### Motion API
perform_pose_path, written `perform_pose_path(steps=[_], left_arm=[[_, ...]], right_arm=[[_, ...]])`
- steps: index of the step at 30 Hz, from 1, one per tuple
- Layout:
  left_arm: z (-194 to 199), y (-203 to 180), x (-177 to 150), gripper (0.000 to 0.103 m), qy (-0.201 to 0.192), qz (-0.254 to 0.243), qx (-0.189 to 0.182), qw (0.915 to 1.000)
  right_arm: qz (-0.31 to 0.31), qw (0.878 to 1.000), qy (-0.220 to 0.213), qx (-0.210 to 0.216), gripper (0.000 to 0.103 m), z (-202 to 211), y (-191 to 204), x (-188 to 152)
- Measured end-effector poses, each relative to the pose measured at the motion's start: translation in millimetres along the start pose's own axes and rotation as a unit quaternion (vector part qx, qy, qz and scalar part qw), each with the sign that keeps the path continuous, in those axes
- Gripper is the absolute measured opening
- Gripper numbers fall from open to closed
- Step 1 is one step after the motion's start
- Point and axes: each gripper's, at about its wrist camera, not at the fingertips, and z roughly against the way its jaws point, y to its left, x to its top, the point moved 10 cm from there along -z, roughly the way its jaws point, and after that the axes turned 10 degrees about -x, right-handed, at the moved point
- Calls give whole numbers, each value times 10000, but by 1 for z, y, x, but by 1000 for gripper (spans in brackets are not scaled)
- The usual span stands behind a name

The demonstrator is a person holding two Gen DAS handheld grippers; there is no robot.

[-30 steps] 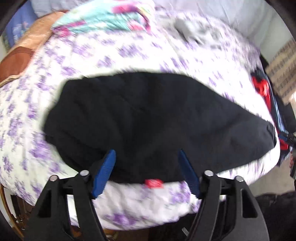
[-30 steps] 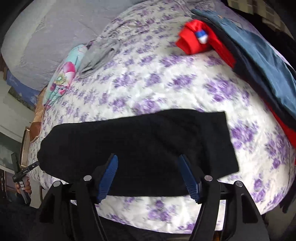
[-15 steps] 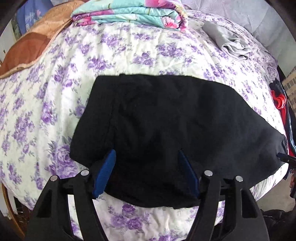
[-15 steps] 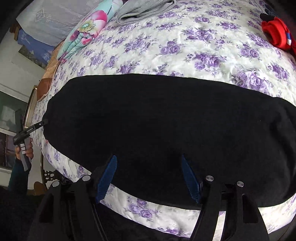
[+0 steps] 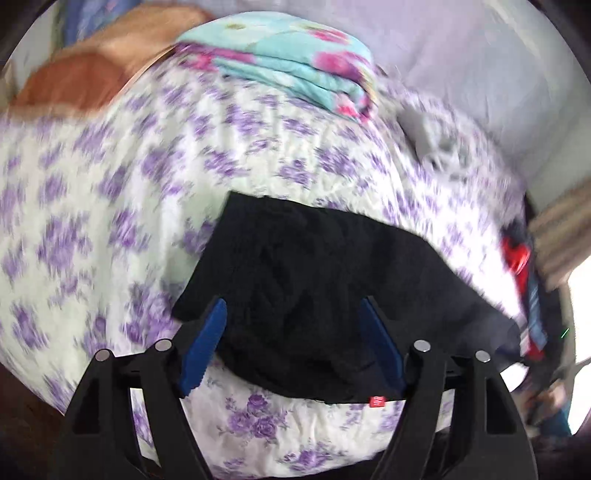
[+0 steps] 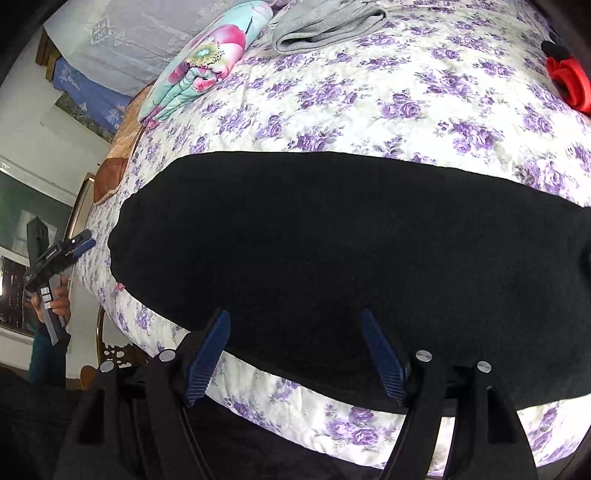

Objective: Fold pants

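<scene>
Black pants (image 5: 314, 295) lie folded flat on the purple-flowered bedspread (image 5: 110, 221), with a small red tag (image 5: 376, 400) at their near edge. My left gripper (image 5: 292, 301) hovers over that near edge. Its jaws are opening and nothing is pinched between the blue pads (image 5: 207, 343). In the right wrist view the pants (image 6: 332, 240) stretch wide across the bed. My right gripper (image 6: 294, 312) hangs above their front hem, jaws opening too, with only cloth below. The left gripper (image 6: 88, 240) also shows at the far left, held by a hand (image 6: 55, 299).
A folded teal flowered blanket (image 5: 295, 62) (image 6: 199, 74) and a grey garment (image 6: 325, 26) lie at the back of the bed. A red item (image 6: 569, 81) sits at the right, by stacked clothes (image 5: 532, 314). A brown cushion (image 5: 74, 85) lies far left. The bed's edge (image 6: 332, 424) runs just below the grippers.
The left wrist view has swung, so the pants now sit lower and to the right, with the red tag back in sight. The right gripper closed in on the pants, then nearly stopped.
</scene>
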Motion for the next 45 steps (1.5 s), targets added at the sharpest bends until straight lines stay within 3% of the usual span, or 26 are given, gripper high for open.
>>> perform_pose_path(steps=[3,8,14,17,19,20,22,24,29,32,34,36,38,42,45], left_arm=[[2,28,-10,72,-32,778,-305,9965],[-11,46,-35,72,-66,1725,-915,9807],[-51,44,-47,72,167,1867,-1076,9764],[-65,40,-39,83,126,1801,-1070,9777],[-65,35,-31,83,-21,1728,-1041,9794],[-64,33,-27,77,-101,1682,-1051,9801],[-63,27,-23,53,-193,1532,-1073,9822],[-63,22,-19,18,-205,1419,-1119,9833],[-44,-13,2,15,-558,748,-996,9906],[-27,-29,11,15,-862,460,-927,9909],[-28,-15,10,15,-861,582,-683,9922],[-45,10,2,15,-500,862,-301,9946],[-55,26,-6,14,-245,1199,-328,9919],[-13,9,11,14,-747,1002,-792,9890],[-3,8,10,14,-699,694,-476,9940]], right_arm=[[-136,9999,25,11,75,-2,-1,-4],[-169,9999,33,8,76,-2,3,-8],[-132,9999,90,0,77,-3,11,-7],[-90,9999,124,1,77,-2,17,-9],[-41,9999,131,0,77,-1,20,-11],[-27,9999,132,-9,77,0,21,-13],[-25,9999,131,-11,77,1,21,-15],[-54,9999,140,-22,77,2,21,-17],[-63,9998,165,-23,77,-1,23,-17],[28,9999,131,27,77,-1,30,-15],[45,10000,81,26,77,-2,30,-14],[-54,10000,63,48,77,-3,27,-16],[-167,9998,34,39,77,-2,21,-18],[-551,9983,-198,73,77,16,2,-23],[-1201,9904,-671,152,77,42,-34,-35]])
